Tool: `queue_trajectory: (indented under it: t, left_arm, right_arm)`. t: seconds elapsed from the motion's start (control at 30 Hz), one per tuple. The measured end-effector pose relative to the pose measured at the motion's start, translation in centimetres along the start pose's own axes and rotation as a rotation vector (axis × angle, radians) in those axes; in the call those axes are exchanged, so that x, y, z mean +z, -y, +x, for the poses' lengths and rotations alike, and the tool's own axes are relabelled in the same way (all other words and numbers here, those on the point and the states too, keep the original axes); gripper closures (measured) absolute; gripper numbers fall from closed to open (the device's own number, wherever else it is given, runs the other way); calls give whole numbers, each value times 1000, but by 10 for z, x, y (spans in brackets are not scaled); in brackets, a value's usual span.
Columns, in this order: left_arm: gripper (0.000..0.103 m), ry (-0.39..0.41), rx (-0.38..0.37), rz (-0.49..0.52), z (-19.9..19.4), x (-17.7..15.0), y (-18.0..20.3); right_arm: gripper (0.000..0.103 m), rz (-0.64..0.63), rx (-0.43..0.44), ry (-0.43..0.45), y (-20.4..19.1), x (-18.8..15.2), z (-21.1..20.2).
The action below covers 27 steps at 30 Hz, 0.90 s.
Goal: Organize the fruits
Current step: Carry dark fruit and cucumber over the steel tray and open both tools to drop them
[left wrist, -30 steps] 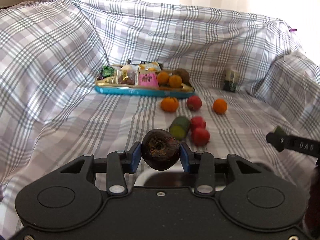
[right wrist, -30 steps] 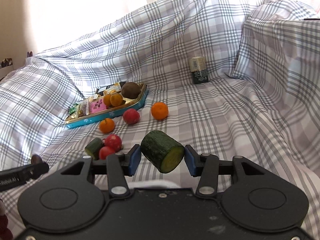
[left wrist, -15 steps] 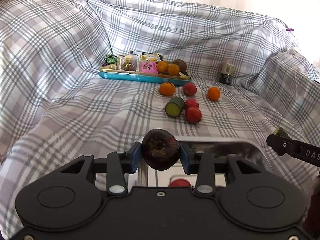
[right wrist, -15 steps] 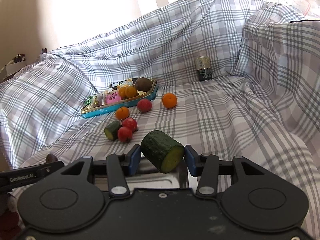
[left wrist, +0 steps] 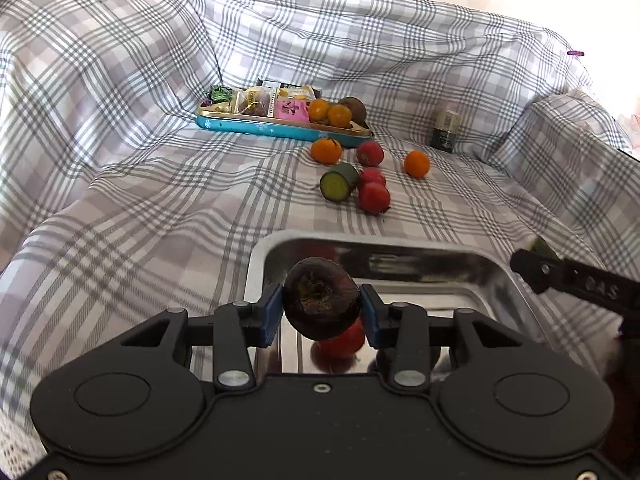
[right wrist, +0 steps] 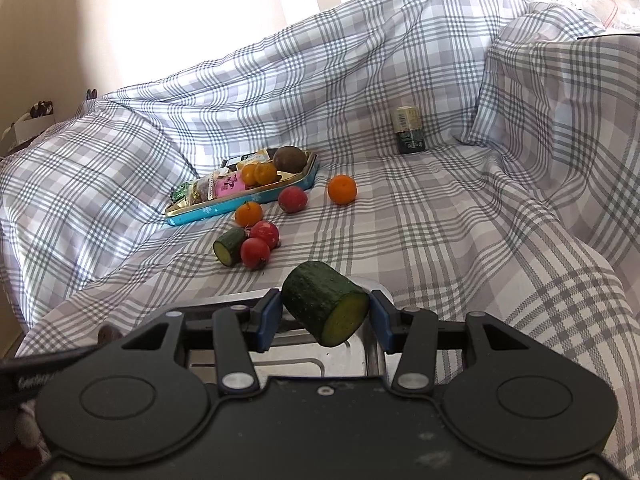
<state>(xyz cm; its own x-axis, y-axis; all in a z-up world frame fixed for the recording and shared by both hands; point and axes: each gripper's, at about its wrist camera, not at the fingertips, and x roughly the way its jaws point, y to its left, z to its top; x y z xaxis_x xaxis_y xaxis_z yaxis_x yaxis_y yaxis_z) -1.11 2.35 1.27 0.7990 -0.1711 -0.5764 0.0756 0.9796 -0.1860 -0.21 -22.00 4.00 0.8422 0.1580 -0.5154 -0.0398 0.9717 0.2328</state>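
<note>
My left gripper point(left wrist: 322, 310) is shut on a dark brown round fruit point(left wrist: 320, 304), held above a shiny metal tray point(left wrist: 400, 256) that has a red fruit point(left wrist: 340, 346) in it. My right gripper point(right wrist: 326, 316) is shut on a cut cucumber piece point(right wrist: 324, 306) over the tray's far right corner point(right wrist: 360, 348). On the checked cloth lie another cucumber piece point(left wrist: 338, 182), three red fruits point(left wrist: 374, 196) and two oranges point(left wrist: 326, 150).
A blue tin point(left wrist: 280, 128) with snack packets, two oranges and a brown fruit sits at the back. A small dark can point(left wrist: 444, 132) stands at the back right. Raised folds of the checked cloth surround the area.
Both grippers have pulled back toward me and risen with their fruits. The metal tray has come into view beneath them, and the loose fruits look farther away.
</note>
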Motion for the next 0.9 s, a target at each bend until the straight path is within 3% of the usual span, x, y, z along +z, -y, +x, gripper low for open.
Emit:
queue_trajectory:
  t: [0.23, 0.9]
  left_arm:
    - [54, 5, 7, 76, -4, -5, 14]
    - [54, 20, -6, 115, -8, -12, 23]
  right_arm:
    - [54, -14, -1, -7, -2, 0, 2]
    - [53, -24, 13, -13, -1, 0, 3]
